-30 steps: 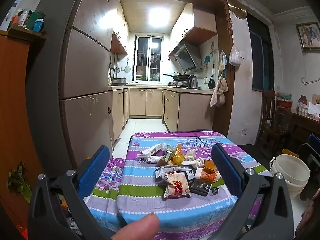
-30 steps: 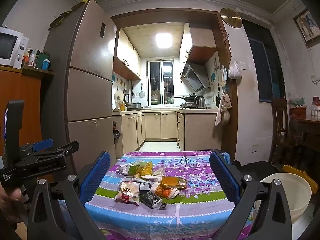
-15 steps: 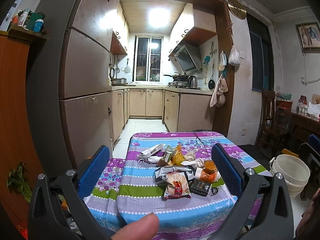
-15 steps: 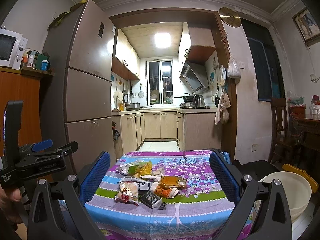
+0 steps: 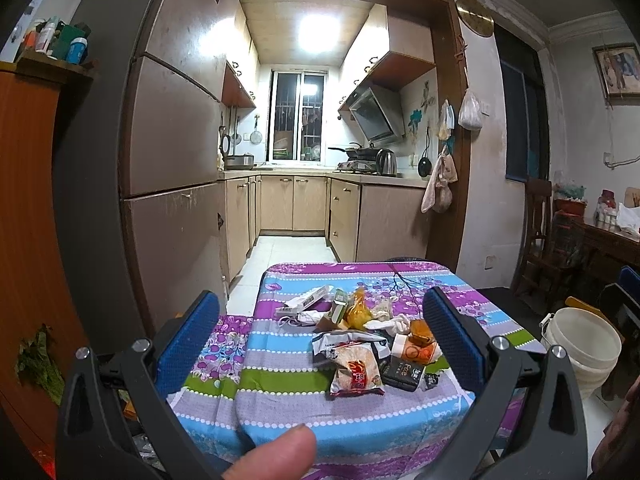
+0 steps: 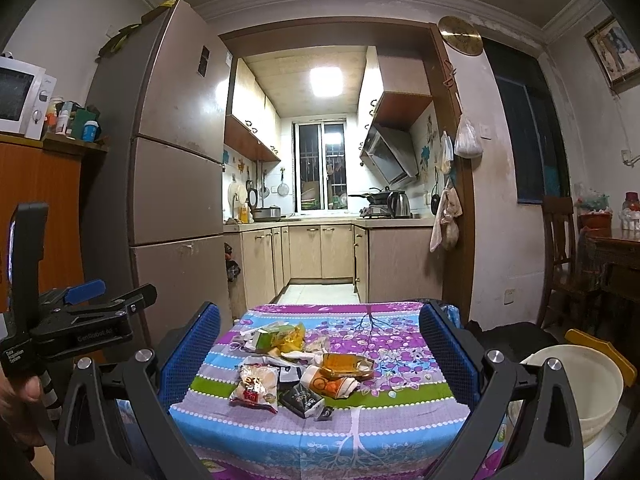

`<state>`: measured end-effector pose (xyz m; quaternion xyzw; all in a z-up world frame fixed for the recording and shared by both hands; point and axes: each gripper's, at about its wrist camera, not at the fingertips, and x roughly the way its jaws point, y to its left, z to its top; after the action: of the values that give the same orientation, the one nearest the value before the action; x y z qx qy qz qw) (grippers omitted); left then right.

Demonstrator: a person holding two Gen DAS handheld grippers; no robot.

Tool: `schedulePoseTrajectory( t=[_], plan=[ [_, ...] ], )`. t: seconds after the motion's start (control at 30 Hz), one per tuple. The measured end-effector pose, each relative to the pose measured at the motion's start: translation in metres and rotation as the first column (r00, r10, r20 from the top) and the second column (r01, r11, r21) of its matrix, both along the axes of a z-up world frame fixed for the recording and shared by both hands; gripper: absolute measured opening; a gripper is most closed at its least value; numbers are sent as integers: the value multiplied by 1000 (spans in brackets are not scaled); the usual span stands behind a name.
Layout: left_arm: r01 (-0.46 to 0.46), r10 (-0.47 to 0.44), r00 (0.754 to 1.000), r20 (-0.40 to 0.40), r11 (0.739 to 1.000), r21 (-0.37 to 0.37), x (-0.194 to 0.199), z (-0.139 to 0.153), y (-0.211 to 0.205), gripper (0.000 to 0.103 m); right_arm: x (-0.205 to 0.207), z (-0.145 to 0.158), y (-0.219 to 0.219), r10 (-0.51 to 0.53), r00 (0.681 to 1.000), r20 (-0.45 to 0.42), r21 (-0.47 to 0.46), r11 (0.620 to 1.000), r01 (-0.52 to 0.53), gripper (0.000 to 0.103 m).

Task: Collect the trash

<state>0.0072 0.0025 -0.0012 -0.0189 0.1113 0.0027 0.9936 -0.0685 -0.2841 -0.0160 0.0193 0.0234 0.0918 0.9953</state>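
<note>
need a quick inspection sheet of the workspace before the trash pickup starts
surface: striped floral tablecloth covers the table, near edge bare.
job's things: pile of wrappers mid-table, with a clear bread packet with red label, a black sachet and an orange plastic tray; white plastic bucket on the floor to the right.
clutter: nothing seen apart from the trash.
grippers: left gripper and right gripper open, empty, short of the pile.
cables: nothing seen.
surroundings: beige fridge, kitchen beyond, wooden chair.
</note>
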Motion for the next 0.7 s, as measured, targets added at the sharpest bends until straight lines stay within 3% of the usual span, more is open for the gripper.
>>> schedulePoseTrajectory(
  t=[0.7],
  plan=[
    [-14, 14, 1000, -9, 1000, 17, 1, -3, 0, 98, 1, -2, 0, -2, 1000, -4, 0, 1000, 2, 99]
  ],
)
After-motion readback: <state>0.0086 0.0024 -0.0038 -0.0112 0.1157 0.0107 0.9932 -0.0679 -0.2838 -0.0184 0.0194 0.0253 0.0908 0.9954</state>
